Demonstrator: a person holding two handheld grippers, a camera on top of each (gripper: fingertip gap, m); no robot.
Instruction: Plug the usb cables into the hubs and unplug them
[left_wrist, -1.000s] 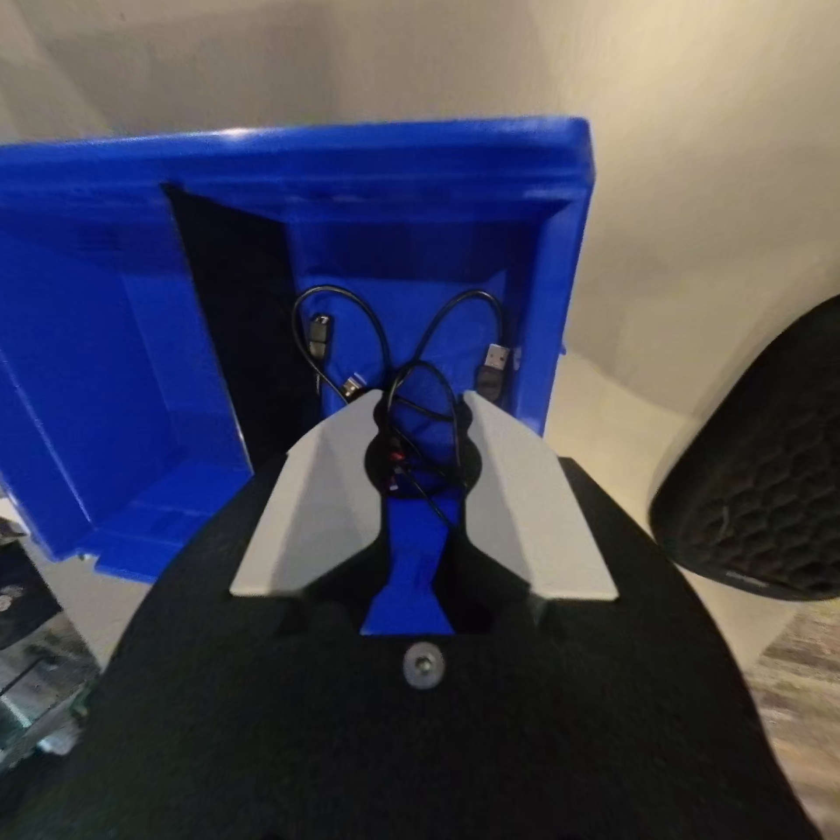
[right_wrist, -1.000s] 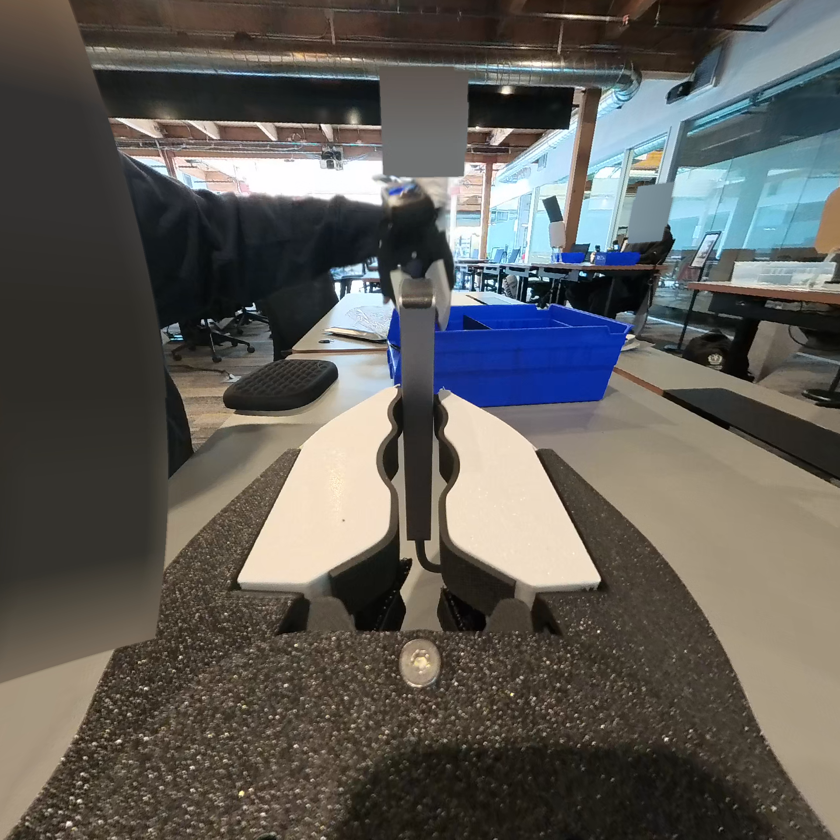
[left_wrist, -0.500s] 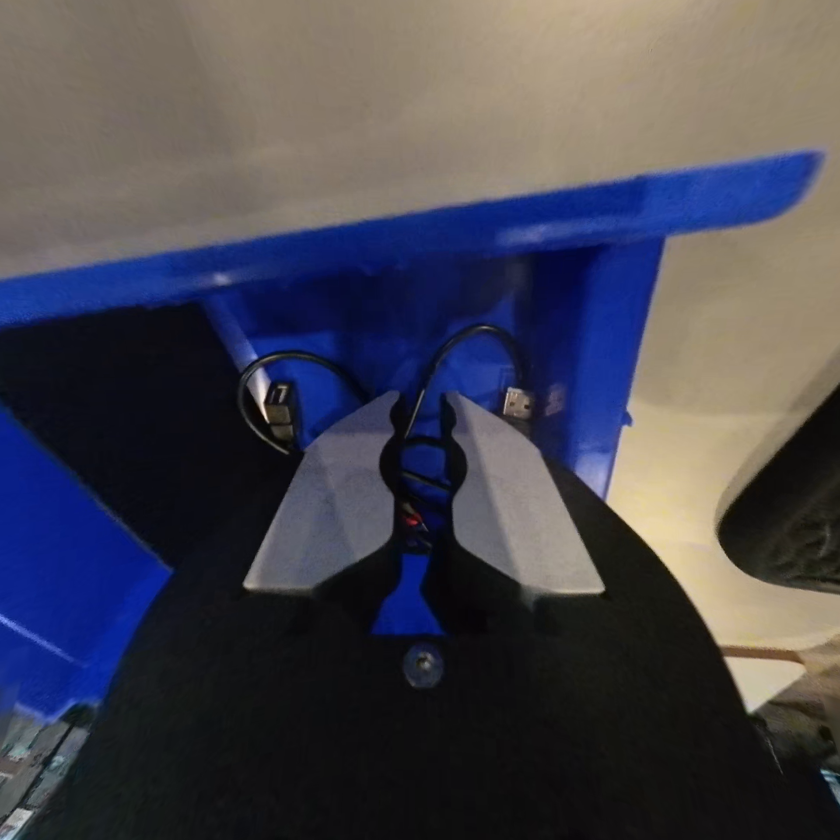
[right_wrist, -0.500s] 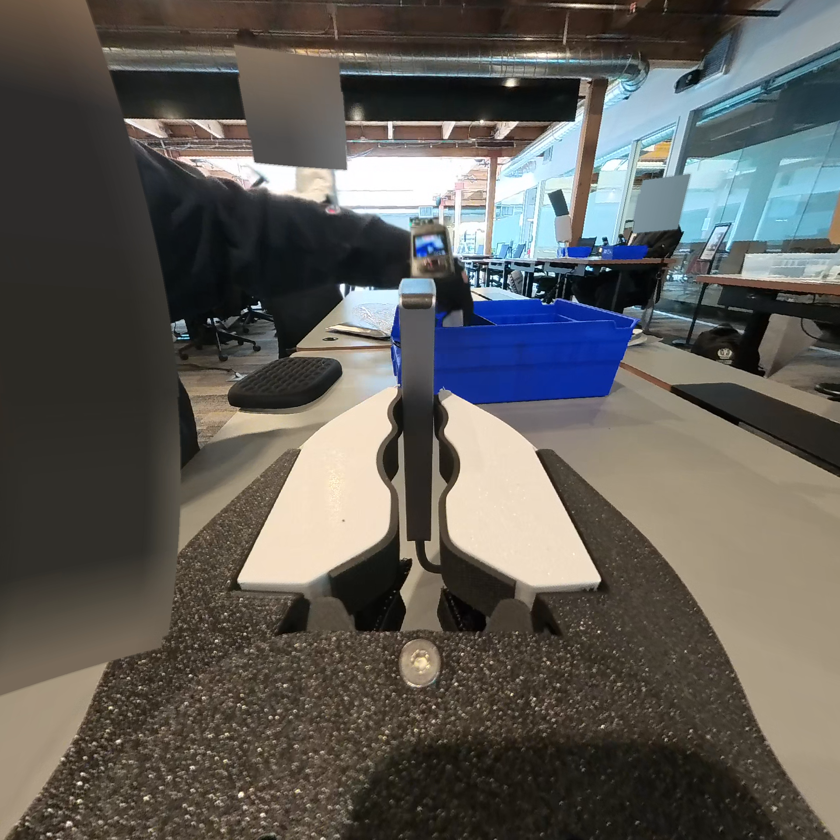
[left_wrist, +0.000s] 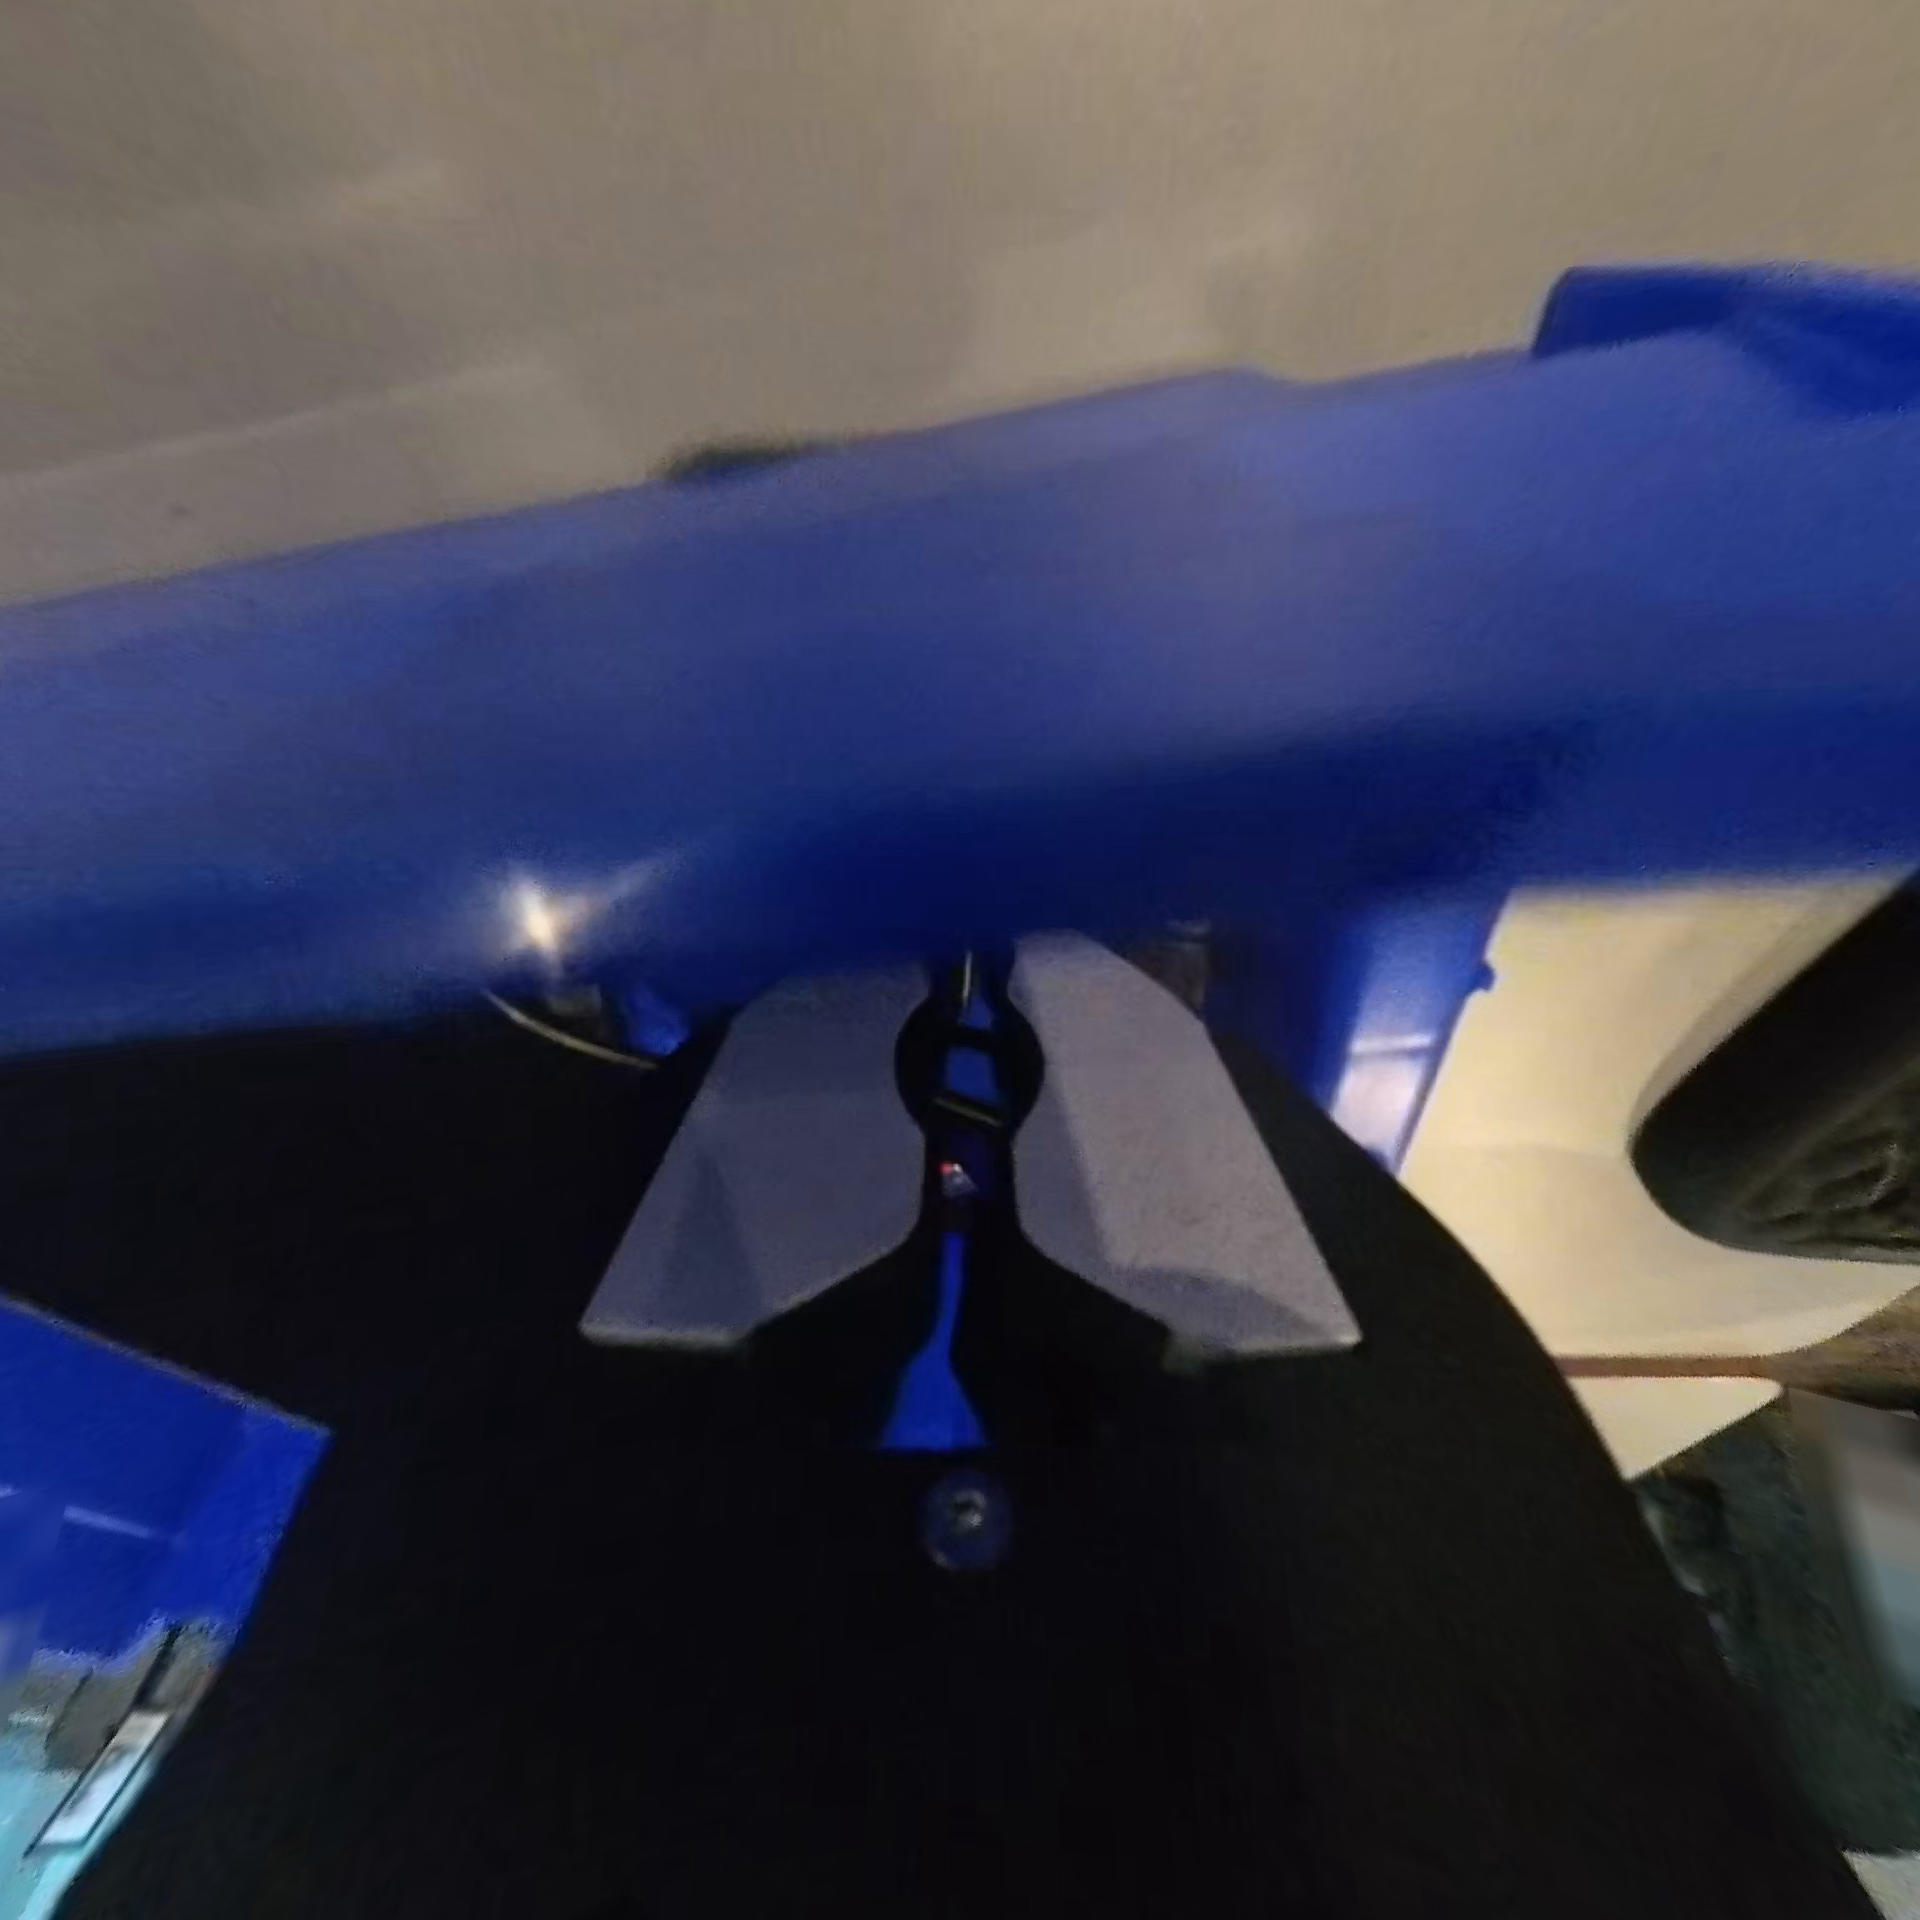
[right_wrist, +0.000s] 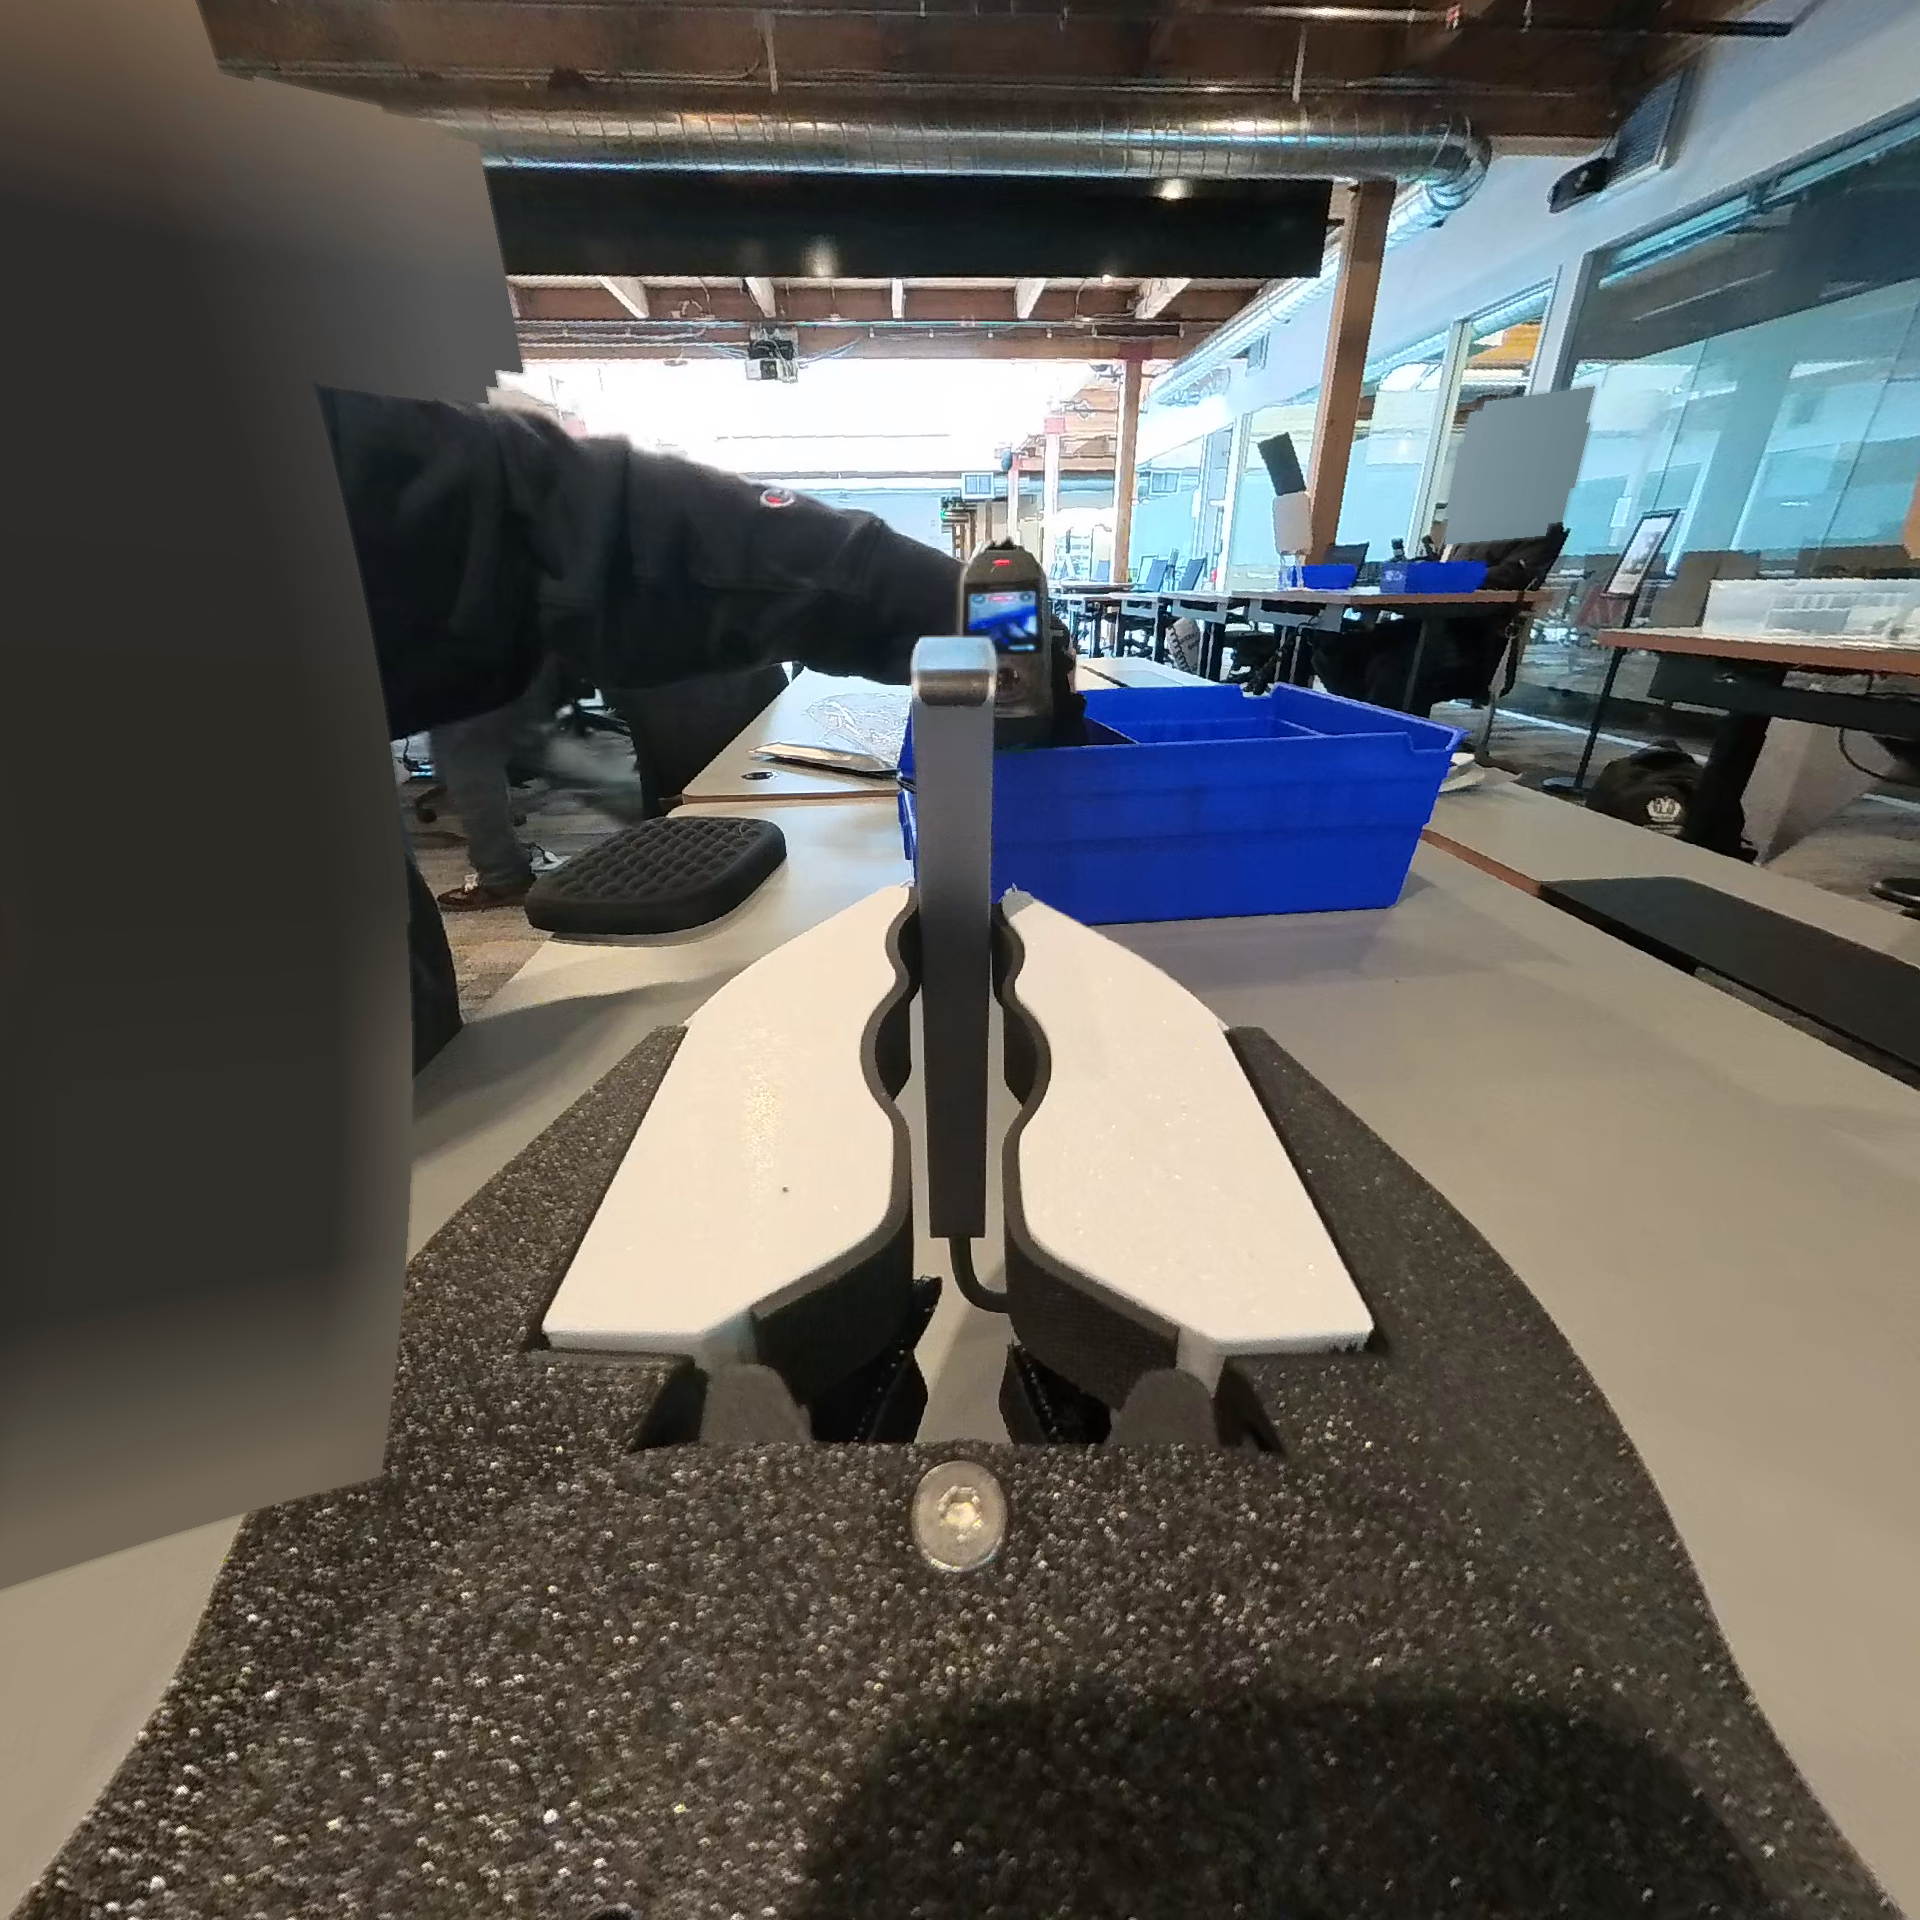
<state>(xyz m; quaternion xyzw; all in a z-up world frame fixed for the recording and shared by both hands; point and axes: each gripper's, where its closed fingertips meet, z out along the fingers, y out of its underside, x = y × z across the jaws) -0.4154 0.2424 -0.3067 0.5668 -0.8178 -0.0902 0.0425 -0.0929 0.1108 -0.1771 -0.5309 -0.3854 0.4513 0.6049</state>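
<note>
Nothing legible from where I stand: the black sleeve (right_wrist: 644, 582) bears a small round red logo patch and a far sign stand (right_wrist: 1636, 556) is blurred.

Right hand-held gripper (right_wrist: 958, 935): two white angular fingers (right_wrist: 748, 1164), dark wavy inner pads, speckled black foam base, silver screw (right_wrist: 958, 1525). Left hand-held gripper (left_wrist: 966, 987): same build, blurred. Black sleeve (right_wrist: 644, 571).

Slim dark-grey USB hub (right_wrist: 954, 935) stands upright, clamped between the right hand-held gripper (right_wrist: 956, 914) fingers, silver end cap up, thin cable out its lower end. Black USB cable (left_wrist: 968, 1049) sits pinched in the left hand-held gripper (left_wrist: 966, 977), inside the blue bin (left_wrist: 935, 665); blurred.
</note>
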